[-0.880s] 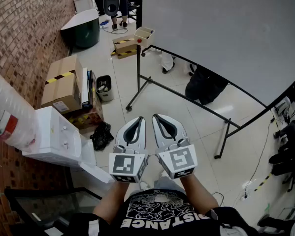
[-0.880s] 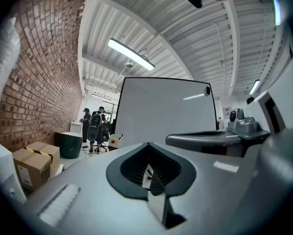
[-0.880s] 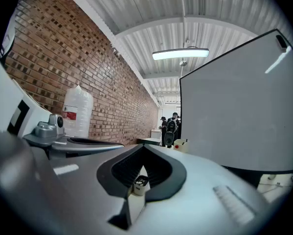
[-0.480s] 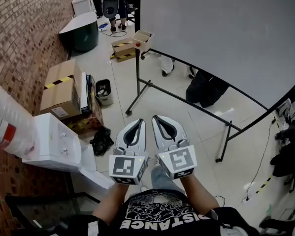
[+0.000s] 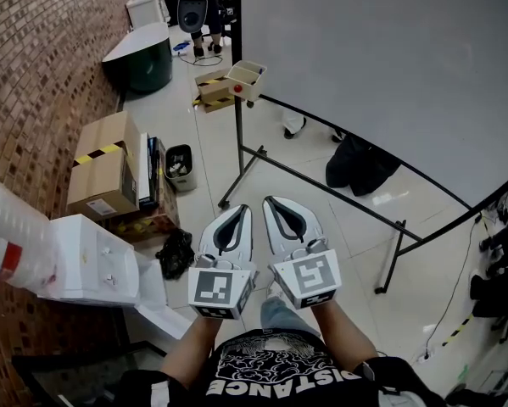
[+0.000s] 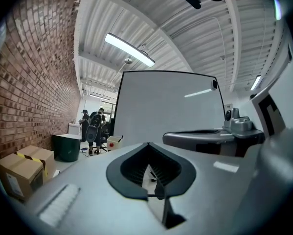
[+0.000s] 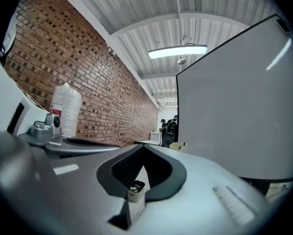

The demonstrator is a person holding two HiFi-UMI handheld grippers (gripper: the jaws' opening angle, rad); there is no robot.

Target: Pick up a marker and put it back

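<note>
1. The whiteboard [image 5: 381, 58] fills the upper right of the head view, and the person stands well back from it. The stand legs [image 5: 237, 155] splay across the floor between the person and the board. Anyone walking in with eyes on the grippers could clip a leg and shake the whole board.
2. A cardboard box [image 5: 101, 172] and a small bin [image 5: 179, 161] sit along the brick wall on the left. Drifting that way on the approach means kicking clutter.
3. The left gripper [image 5: 241, 207] and right gripper [image 5: 270, 200] are held side by side, close to the person's chest. On both, the fingers [image 5: 211, 236] meet tip to tip with nothing between them; only floor shows through the loop. If they don't get spread before the reach, they'll probably shove the marker instead of closing around it.
4. The tray [image 5: 255, 64] hangs at the board's far corner. It looks light, so a clumsy bump could tip it.
5. The marker can't actually be picked out from here. All that shows is a red spot [image 5: 237, 87] at the tray's front. So there's a chance of grabbing the wrong thing, and a slim round marker would likely twist or slip in a sloppy pinch.
</note>
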